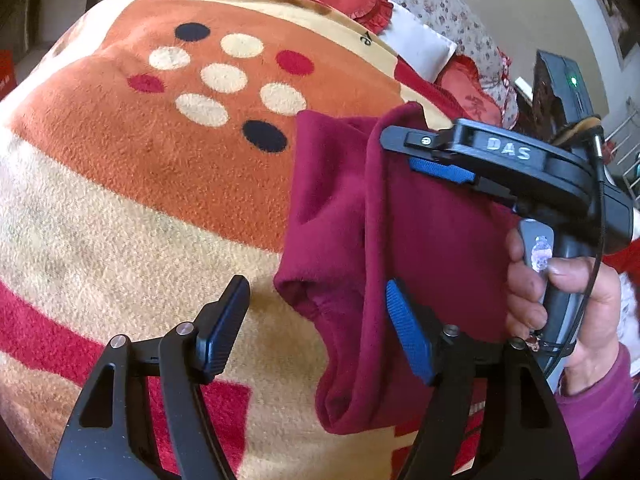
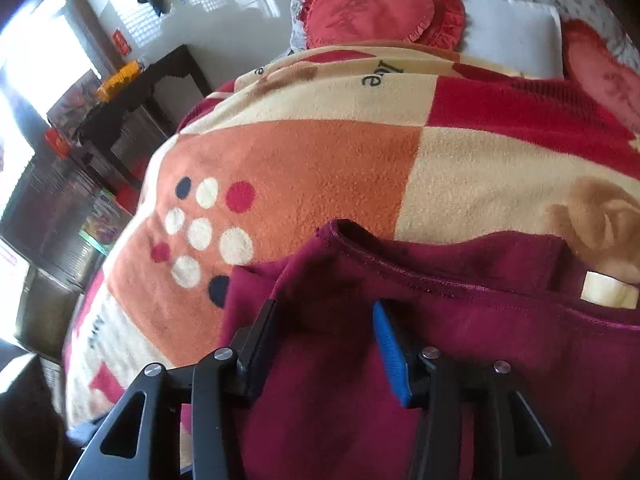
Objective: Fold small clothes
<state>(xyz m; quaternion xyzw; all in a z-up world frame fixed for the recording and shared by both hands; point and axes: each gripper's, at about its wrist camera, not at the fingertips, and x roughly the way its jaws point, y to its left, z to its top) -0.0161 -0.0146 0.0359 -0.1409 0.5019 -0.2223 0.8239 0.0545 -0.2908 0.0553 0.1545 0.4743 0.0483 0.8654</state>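
Observation:
A maroon fleece garment (image 1: pixel 332 200) lies rumpled on a patterned blanket (image 1: pixel 160 160), one cuffed end toward the left. My left gripper (image 1: pixel 316 328) is open; the garment's lower folds hang between its fingers, close to the blue pad (image 1: pixel 408 332), and nothing is pinched. My right gripper (image 1: pixel 400 152), held by a hand (image 1: pixel 568 292), hovers over the garment's upper right. In the right wrist view the right gripper (image 2: pixel 324 348) stands open over the garment (image 2: pixel 480 360), with cloth lying under and between its fingers. A hem edge and a white tag (image 2: pixel 608 290) show further back.
The blanket (image 2: pixel 320 160) covers a bed. Red frilled pillows (image 2: pixel 368 12) and a white folded cloth (image 2: pixel 512 32) sit at the head. Dark furniture (image 2: pixel 140 92) stands left of the bed. A black device with a green light (image 1: pixel 560 80) stands at the right.

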